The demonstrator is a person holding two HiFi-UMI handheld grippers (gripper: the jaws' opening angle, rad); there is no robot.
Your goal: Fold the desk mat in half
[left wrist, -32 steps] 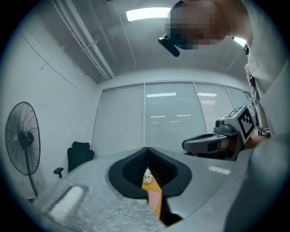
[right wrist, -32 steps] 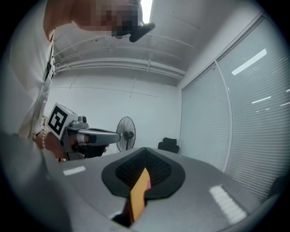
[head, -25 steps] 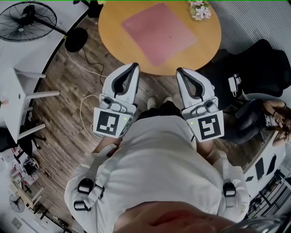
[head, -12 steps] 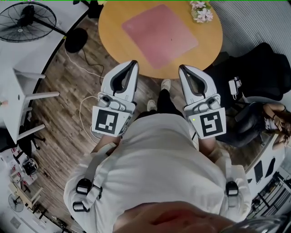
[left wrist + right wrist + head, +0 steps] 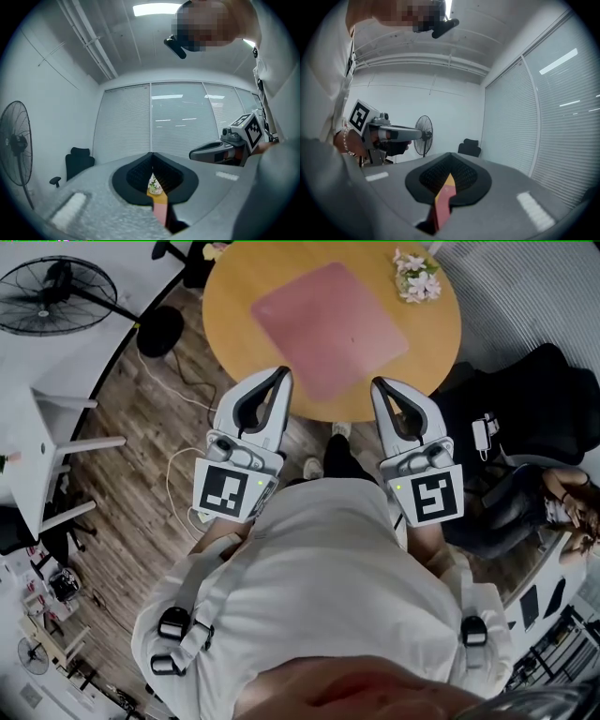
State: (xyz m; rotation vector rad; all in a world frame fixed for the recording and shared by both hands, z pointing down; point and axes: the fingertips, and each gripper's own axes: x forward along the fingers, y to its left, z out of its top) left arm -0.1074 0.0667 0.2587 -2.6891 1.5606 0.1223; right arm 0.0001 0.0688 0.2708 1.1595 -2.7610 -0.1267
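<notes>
- Reaching is the step in hand, by my judgement; your left gripper [image 5: 278, 381] and right gripper [image 5: 380, 388] are both closed tight and empty, tips by the near rim of the round table [image 5: 230, 329].
- Desk mat [image 5: 328, 315] lies on the table ahead of both grippers, between their lines; untouched.
- Next move likely calls for parting the jaws and taking the near edge.
- Mat looks pink, flat, unfolded, set askew; flowers [image 5: 415, 282] stand beyond it, right.

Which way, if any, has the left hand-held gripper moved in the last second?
Yes. The left hand-held gripper went forward toward the round table: its tip was at the near rim, now it overlaps the tabletop near the desk mat.
</notes>
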